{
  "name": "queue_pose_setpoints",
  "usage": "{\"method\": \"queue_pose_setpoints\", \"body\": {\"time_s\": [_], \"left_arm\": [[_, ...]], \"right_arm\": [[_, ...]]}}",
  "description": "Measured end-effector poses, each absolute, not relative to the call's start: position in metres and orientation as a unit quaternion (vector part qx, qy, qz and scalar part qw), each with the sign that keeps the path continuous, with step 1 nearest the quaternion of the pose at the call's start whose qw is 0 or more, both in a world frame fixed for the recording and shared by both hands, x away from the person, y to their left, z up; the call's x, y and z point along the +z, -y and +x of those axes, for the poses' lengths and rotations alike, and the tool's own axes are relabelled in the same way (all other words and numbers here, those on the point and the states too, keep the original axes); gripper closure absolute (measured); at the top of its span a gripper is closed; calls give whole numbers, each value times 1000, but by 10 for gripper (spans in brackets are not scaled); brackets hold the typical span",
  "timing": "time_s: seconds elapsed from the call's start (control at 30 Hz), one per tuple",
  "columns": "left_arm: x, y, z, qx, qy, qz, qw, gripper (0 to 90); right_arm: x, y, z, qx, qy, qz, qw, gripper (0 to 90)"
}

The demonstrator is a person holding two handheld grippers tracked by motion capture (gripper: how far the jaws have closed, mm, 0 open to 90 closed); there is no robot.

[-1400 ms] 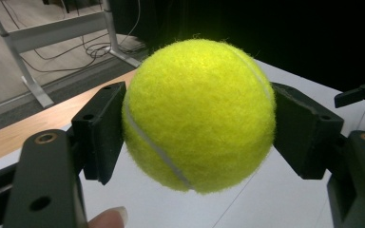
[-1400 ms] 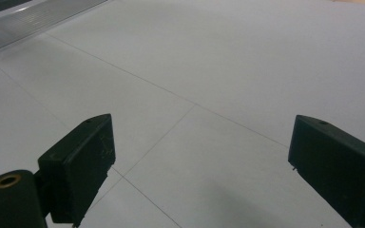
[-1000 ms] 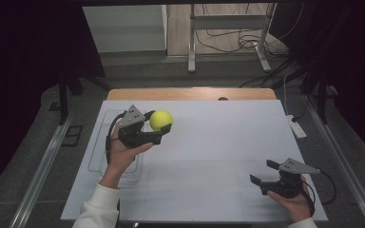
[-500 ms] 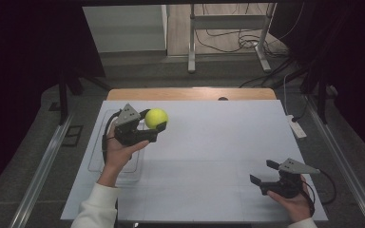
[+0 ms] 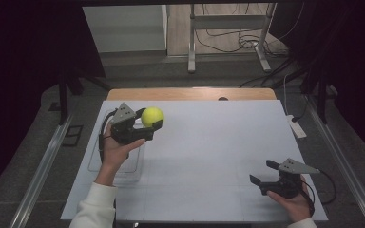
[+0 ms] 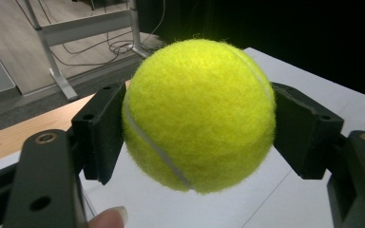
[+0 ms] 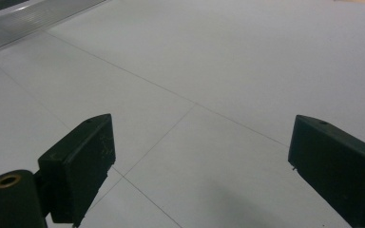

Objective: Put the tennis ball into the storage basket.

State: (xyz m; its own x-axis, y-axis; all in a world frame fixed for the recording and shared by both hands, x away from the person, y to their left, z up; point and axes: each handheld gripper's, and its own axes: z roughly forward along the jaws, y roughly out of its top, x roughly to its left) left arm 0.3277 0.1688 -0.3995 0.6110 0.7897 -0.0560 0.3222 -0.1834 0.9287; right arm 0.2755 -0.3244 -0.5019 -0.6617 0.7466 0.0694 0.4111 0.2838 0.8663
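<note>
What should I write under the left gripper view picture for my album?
A yellow tennis ball squeezed between the left gripper's two black jaws above the white table.

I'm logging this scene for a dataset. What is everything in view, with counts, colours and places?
tennis ball: one, yellow-green, clamped in the left gripper above the table's left side
clear tray: one, transparent, left part of the table, under the left hand
table: one, white top with a wooden far edge
metal frame: one, grey, on the floor beyond the table
left gripper: one, black, shut on the ball
right gripper: one, black, fingers apart, near right corner
</note>
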Motion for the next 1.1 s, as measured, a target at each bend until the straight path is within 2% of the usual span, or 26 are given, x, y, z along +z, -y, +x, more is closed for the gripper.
{"method": "queue_pose_setpoints", "body": {"time_s": [1.1], "left_arm": [[-408, -196, 339, 242, -416, 719, 502, 264]], "right_arm": [[-501, 324, 275, 469, -782, 371, 179, 89]]}}
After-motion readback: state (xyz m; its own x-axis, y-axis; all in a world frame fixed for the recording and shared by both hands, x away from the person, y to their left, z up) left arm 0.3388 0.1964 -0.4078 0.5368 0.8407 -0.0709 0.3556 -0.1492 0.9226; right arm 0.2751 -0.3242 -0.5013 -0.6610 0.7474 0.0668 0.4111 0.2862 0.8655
